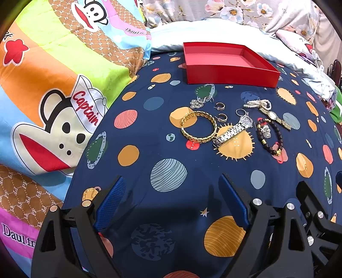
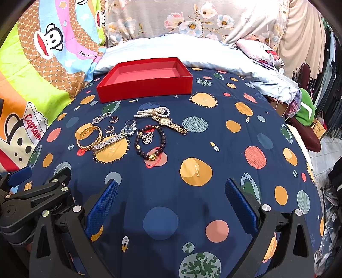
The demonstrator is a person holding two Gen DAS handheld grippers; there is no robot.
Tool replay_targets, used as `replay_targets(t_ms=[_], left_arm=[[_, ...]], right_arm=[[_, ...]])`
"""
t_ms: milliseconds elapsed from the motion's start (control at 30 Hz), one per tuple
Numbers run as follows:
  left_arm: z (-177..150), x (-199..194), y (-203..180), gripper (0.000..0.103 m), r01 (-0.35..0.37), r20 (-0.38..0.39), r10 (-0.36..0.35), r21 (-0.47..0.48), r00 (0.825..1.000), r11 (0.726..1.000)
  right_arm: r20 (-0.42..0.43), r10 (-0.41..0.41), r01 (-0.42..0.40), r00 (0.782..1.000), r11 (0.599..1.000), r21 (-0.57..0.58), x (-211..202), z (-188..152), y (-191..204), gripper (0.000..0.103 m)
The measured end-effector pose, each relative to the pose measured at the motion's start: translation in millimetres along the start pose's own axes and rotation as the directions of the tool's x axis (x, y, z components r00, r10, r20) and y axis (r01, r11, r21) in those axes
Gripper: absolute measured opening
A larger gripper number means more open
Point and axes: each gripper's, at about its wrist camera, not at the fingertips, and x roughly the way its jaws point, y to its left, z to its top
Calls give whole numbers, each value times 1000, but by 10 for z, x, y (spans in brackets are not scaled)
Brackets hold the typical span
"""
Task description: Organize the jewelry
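A shallow red box with nothing in it sits at the far side of the navy planet-print sheet. In front of it lies jewelry: a gold bangle, a silver watch, a dark bead bracelet, a gold watch, a pearl strand, hoop earrings and a silver filigree piece. My left gripper and right gripper hover open, well short of the jewelry, holding nothing.
A bright cartoon-monkey quilt rises at the left. A pale blue pillow and floral fabric lie behind the box. Clothes and a dark chair crowd the right edge of the bed. The sheet near me is flat.
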Motion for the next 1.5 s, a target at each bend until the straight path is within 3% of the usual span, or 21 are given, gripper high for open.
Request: replay_targets(t_ms=[1500], left_arm=[[11, 2, 22, 86, 12, 7, -12, -4, 1000, 1000]], right_arm=[[1, 6, -6, 1000, 1000, 17, -1, -20, -66, 98]])
